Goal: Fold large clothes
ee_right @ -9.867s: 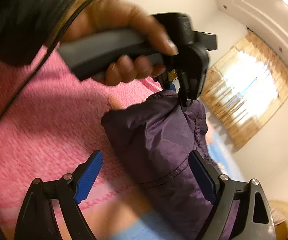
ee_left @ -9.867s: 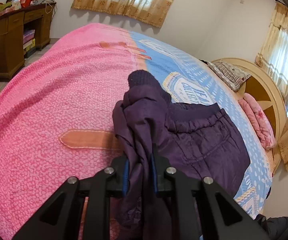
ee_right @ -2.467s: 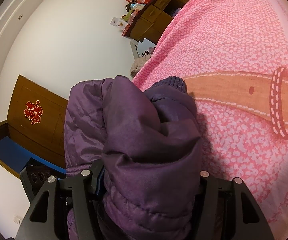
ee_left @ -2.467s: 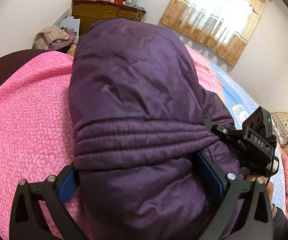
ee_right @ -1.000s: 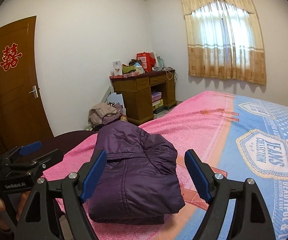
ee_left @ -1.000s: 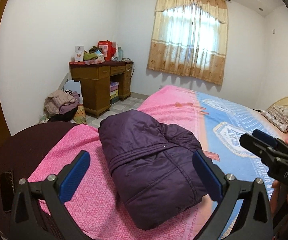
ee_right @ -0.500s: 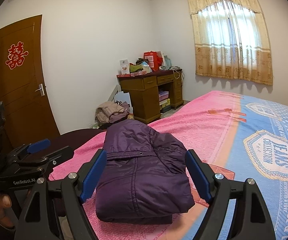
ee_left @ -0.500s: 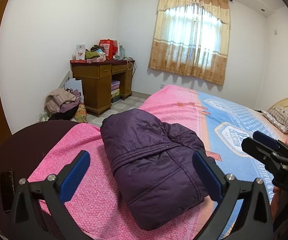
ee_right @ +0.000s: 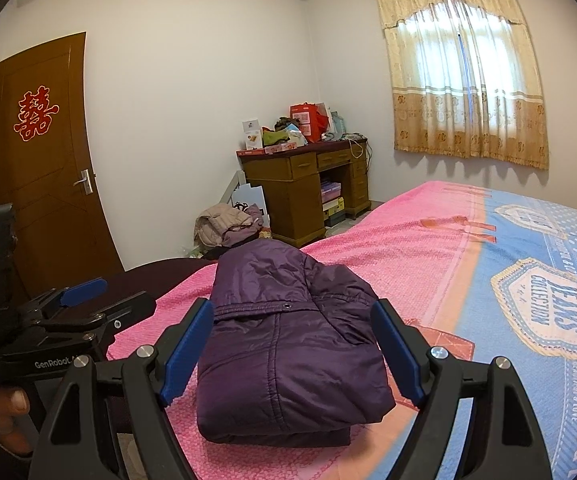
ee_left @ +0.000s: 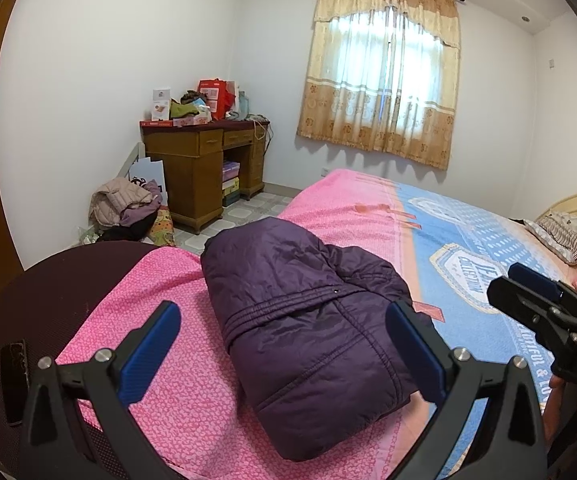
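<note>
A dark purple padded jacket point(ee_left: 308, 320) lies folded into a compact bundle on the pink part of the bed cover point(ee_left: 176, 392); it also shows in the right wrist view point(ee_right: 288, 344). My left gripper point(ee_left: 284, 344) is open and empty, held back from and above the bundle. My right gripper point(ee_right: 294, 350) is open and empty, also held back from the jacket. The right gripper shows at the right edge of the left wrist view point(ee_left: 548, 312), and the left gripper at the left of the right wrist view point(ee_right: 60, 320).
The bed cover turns blue with a printed badge point(ee_right: 544, 308) to the right. A wooden desk point(ee_left: 204, 168) with boxes stands by the wall. A clothes heap point(ee_left: 128, 204) lies on the floor. A brown door point(ee_right: 44, 184) is at left. A headboard and pillow point(ee_left: 564, 232) are at far right.
Both grippers let go of the folded jacket and pulled back and up; the jacket now rests alone on the bed. In the last half second both views barely shifted.
</note>
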The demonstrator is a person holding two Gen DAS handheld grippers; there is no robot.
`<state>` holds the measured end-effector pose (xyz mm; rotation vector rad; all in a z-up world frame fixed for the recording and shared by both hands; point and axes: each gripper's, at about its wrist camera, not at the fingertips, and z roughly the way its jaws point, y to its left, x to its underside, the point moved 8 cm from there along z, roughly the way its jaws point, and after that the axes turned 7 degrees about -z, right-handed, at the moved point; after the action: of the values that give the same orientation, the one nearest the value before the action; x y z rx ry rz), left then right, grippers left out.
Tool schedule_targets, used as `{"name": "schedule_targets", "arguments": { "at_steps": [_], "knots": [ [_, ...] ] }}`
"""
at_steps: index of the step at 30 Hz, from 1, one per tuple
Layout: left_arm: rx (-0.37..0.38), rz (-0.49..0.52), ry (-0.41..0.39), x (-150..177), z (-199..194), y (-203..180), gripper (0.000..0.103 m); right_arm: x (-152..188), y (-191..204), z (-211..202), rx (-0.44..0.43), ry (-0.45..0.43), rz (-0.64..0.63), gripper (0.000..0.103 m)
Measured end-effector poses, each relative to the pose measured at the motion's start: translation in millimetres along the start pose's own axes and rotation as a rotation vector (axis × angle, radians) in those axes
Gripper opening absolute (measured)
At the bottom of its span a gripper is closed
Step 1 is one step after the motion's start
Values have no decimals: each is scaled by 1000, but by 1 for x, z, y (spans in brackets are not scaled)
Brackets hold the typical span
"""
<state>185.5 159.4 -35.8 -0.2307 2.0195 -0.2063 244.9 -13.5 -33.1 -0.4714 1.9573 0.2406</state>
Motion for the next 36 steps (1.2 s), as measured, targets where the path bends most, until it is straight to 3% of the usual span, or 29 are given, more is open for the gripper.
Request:
{"name": "schedule_targets", "arguments": {
  "at_steps": [17,36],
  "knots": [
    [-22,-7,14,0,7,12,103,2,3,-3,-3,-9,-3,81],
    [-89,63,-6,-3,9,13,103,1,5,-7,-12,-25,-6,81]
  ]
}}
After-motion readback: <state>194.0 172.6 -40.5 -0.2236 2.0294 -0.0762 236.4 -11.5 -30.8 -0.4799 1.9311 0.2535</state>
